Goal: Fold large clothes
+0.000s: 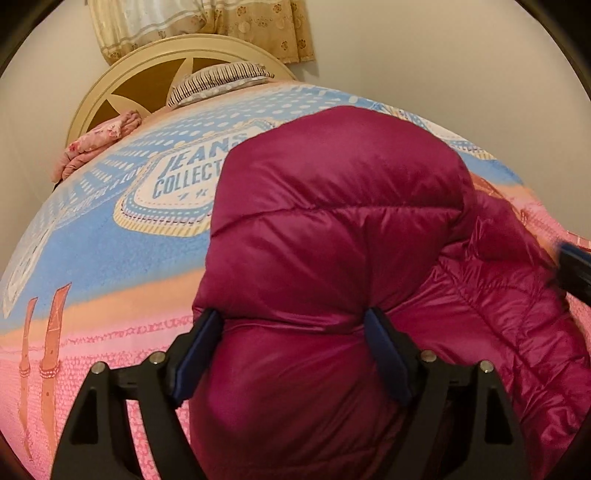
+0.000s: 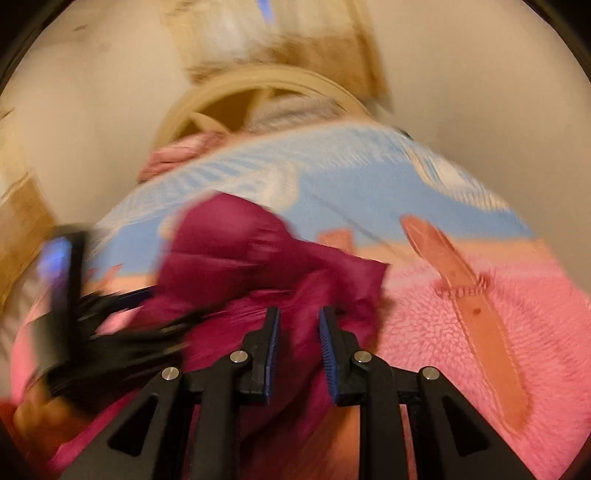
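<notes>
Cream walls and a patterned curtain (image 1: pixel 199 26) close the room behind a bed whose rounded headboard (image 1: pixel 122 74) stands at the far end. On the bed's fleece blanket (image 1: pixel 110 258), blue toward the head and pink toward the foot, a magenta puffer jacket (image 1: pixel 332 221) lies bunched near the foot edge, right of the middle; its lower part is cut off by the frame. A striped pillow (image 1: pixel 218 79) and a folded pink cloth (image 1: pixel 99 144) sit at the head end, against the headboard. The left gripper (image 1: pixel 291 325) has its jaws spread wide, a puffy fold of the jacket bulging between them; whether the pads press it is hard to say. The right wrist view is badly smeared by motion: the right gripper (image 2: pixel 299 321) shows its jaws narrow with jacket fabric between them, and it cannot be told whether they clamp it. Printed lettering on the blanket is partly hidden by the jacket
</notes>
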### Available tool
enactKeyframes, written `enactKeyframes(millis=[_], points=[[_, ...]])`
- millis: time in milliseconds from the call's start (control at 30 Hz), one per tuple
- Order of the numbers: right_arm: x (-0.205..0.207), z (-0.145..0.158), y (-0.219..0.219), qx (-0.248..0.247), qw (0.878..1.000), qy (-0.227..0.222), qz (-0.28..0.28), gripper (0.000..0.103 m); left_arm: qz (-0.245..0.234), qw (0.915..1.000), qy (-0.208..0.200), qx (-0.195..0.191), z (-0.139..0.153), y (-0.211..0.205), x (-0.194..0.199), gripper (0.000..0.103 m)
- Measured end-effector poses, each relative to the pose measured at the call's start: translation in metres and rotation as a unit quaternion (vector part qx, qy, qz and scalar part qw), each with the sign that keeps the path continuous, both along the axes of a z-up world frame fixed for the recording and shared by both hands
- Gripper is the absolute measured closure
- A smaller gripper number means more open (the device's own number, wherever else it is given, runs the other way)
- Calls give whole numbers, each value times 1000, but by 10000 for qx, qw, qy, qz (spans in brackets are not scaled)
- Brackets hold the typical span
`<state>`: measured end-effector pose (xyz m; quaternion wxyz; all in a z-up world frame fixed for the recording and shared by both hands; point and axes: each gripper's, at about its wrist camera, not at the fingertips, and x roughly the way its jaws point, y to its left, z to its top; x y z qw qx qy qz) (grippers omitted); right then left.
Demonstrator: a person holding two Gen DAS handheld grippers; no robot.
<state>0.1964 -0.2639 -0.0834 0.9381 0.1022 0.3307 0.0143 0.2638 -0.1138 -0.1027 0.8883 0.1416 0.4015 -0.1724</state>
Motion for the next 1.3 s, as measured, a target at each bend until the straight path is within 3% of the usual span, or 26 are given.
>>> enactKeyframes(millis=[67,133,267,367,433,567,700,867,967,1067,1133,1300], points=[[-31,15,21,93,9992,-110,369,81,17,10000,-11,22,0,-1,0,19],[-49,13,35,240,9980,78,574,81,17,10000,-56,56,-1,-2,-2,19],[-57,-22,41,260,9965,657,444,81,9,9999,-117,112,-1,-3,-4,19],[-51,-45,27,683,9914,1072,327,81,1,9998,-134,136,-1,-5,-6,19],[-51,-53,22,900,9892,1122,271,82,6,9997,-155,163,-2,-6,-5,19],[-49,-61,36,325,9928,1111,299,82,20,9996,-222,191,-2,-8,-8,19],[-49,-64,33,532,9921,1106,259,82,47,9995,-226,235,-1,-10,-9,19],[-50,-35,19,584,9892,1220,561,81,-293,9995,45,60,22,8,-11,21],[-52,7,-7,804,9944,502,458,81,-460,9989,-94,-24,45,26,-13,21],[-31,42,-28,939,9948,54,385,81,-469,9985,-225,-164,71,39,-4,21],[-3,49,-30,852,9956,-4,393,81,-386,9986,-203,-304,79,42,11,20],[85,3,-16,400,9958,707,422,81,4,9996,-64,-271,60,28,62,20]])
